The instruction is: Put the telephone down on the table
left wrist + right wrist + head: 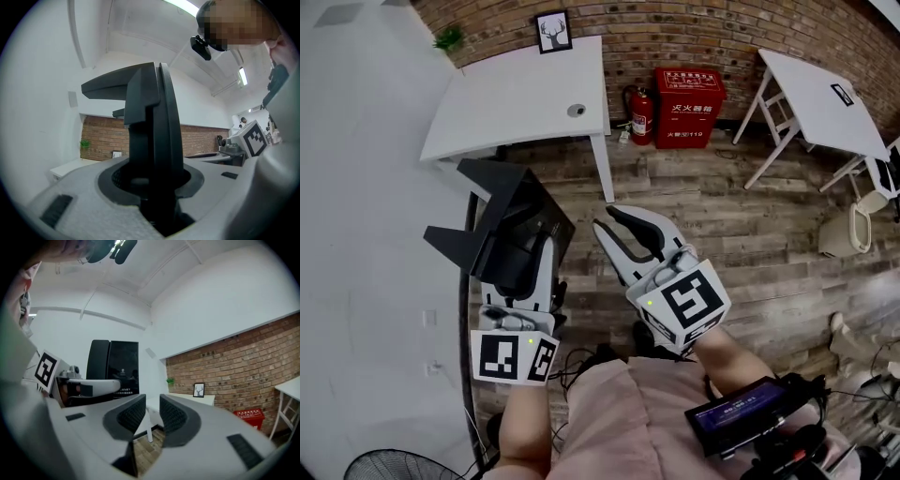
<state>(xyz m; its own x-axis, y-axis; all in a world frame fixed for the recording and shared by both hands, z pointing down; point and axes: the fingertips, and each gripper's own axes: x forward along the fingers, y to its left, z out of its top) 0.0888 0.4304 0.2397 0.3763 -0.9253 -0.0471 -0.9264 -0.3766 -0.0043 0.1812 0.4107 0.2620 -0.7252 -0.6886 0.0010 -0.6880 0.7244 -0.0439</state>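
The left gripper [152, 180] is clamped on the black telephone [502, 223], whose dark body stands upright between its jaws in the left gripper view. The telephone is held in the air over the wooden floor [722, 234], beside the white wall and apart from the white surface [525, 94] ahead. The right gripper [147, 414] holds nothing, its jaws a little apart just beside the telephone.

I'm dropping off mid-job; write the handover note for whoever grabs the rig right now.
Left gripper: shut on the black telephone, held in the air above the floor.
Right gripper: jaws slightly apart, nothing between them.
White table: ahead by the brick wall, telephone not on it.
Done: telephone in grip.
To do: carry it over the table, set it down, release.
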